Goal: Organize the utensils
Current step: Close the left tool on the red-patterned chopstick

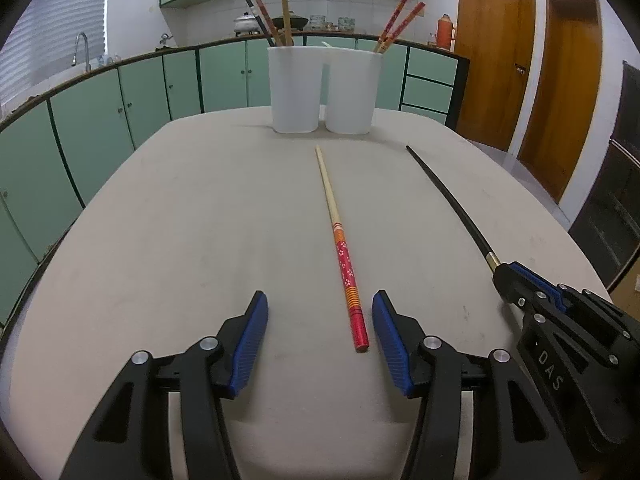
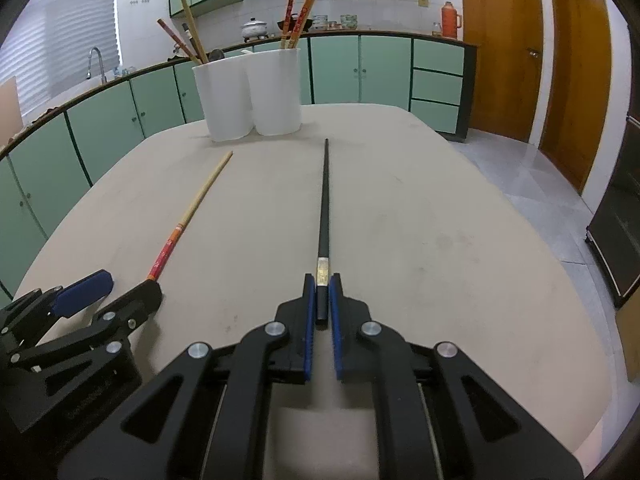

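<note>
While the right gripper [image 2: 321, 280] clamps the thick end of a black chopstick [image 2: 325, 200] pointing ahead toward two white holders [image 2: 248, 92], the left gripper [image 1: 320, 300] stands apart around a red-handled chopstick [image 1: 340, 240] lying on the table [image 1: 180, 220].

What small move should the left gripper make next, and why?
Probably close the left gripper: the red patterned wooden chopstick lies flat on the beige table between its open blue pads, untouched. The right gripper already clamps the black chopstick.
</note>
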A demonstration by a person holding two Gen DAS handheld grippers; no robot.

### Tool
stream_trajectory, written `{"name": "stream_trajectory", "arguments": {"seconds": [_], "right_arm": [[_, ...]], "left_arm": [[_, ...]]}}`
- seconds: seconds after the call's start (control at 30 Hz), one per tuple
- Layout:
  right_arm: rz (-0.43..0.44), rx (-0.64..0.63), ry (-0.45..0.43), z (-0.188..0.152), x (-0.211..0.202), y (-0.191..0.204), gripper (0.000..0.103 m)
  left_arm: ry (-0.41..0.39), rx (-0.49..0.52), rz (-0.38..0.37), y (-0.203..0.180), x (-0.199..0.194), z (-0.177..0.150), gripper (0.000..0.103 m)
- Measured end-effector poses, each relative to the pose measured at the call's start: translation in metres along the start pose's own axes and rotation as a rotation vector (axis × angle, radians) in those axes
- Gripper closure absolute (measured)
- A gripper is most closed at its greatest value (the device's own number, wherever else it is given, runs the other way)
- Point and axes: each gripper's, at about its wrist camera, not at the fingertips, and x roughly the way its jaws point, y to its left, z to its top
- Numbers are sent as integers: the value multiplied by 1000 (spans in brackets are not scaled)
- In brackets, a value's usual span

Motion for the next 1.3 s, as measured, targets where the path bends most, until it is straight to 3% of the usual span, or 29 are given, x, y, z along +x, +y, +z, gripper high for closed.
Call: {"name": "stream_trajectory", "arguments": {"seconds": [0.17, 0.57, 0.73, 1.07, 1.17, 1.2, 1.27, 1.3], "right_arm": [[41, 51, -7, -1, -8, -11, 74], [30, 18, -23, -13, -15, -13, 74], [29, 2, -25, -15, -17, -9, 73], [5, -29, -35, -13, -11, -4, 76], [7, -42, -35, -12, -10, -2, 93], [10, -44, -33, -12, -10, -2, 97], [16, -34, -28, -10, -9, -3, 97], [20, -29, -27, -10, -9, -4, 97]], "left_arm": [[-6, -23, -12, 4, -2, 0, 54], [-34, -74, -27, 9, -7, -5, 53], [-39, -89, -39, 12, -9, -7, 46], [-30, -55, -21, 4, -5, -5, 45], [-23, -36, -12, 0, -2, -4, 57], [-23, -34, -17, 0, -2, -3, 67], [-20, -32, -26, -1, 0, -1, 78], [-17, -32, -29, -1, 1, 0, 91]]}}
